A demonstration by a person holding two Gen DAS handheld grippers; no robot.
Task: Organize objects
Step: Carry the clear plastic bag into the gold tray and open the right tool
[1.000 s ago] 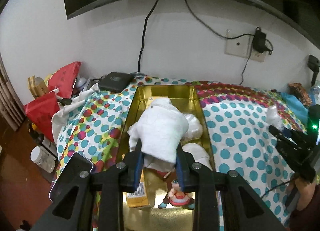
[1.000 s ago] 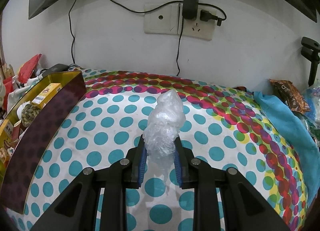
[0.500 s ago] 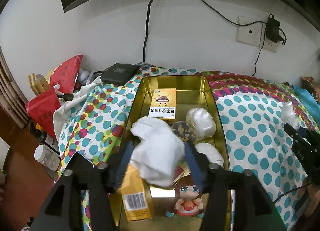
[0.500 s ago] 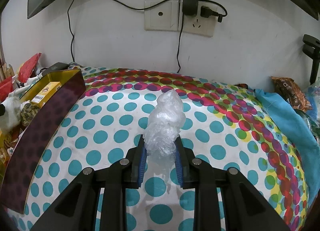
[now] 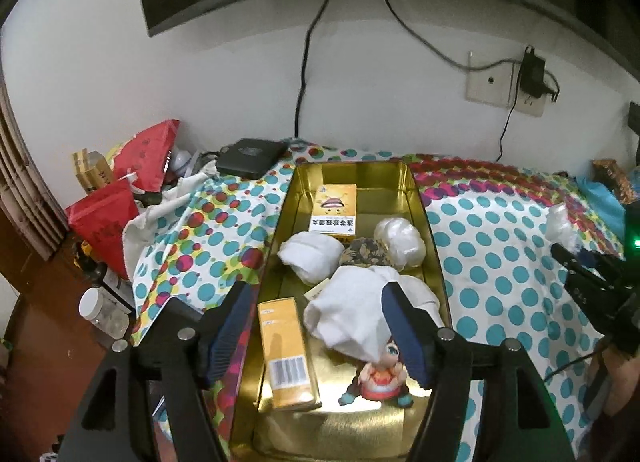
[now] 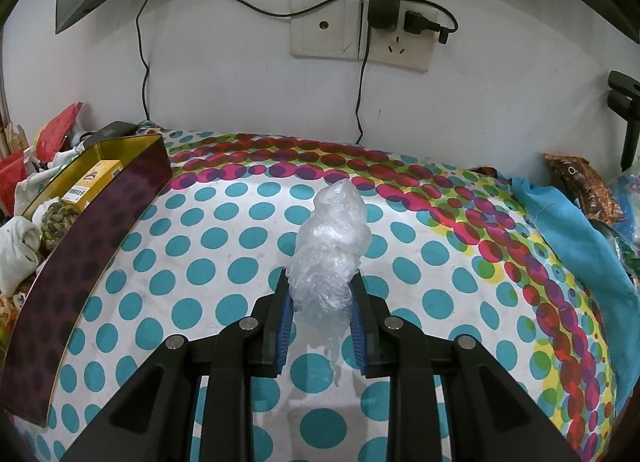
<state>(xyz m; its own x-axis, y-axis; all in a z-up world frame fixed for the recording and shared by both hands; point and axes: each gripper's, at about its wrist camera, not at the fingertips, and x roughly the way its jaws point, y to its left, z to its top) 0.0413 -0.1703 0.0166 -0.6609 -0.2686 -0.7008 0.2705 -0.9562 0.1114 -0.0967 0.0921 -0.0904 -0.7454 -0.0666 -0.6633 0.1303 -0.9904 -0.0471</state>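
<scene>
A gold tin tray lies on the polka-dot cloth and holds two yellow boxes, a white cloth bundle, another white bundle, a doll and wrapped balls. My left gripper is open wide above the tray, and the white cloth lies between its fingers, released. My right gripper is shut on a crumpled clear plastic bag above the cloth. The bag also shows in the left wrist view. The tray's dark outer wall is at the left.
A black box, red bags and a jar crowd the left table edge. A blue towel and snack packet lie at the right. A wall socket with charger is behind.
My left gripper opened, let go of the white cloth bundle into the tray and pulled back and up. My right gripper stayed shut on the plastic bag, hardly moving.
</scene>
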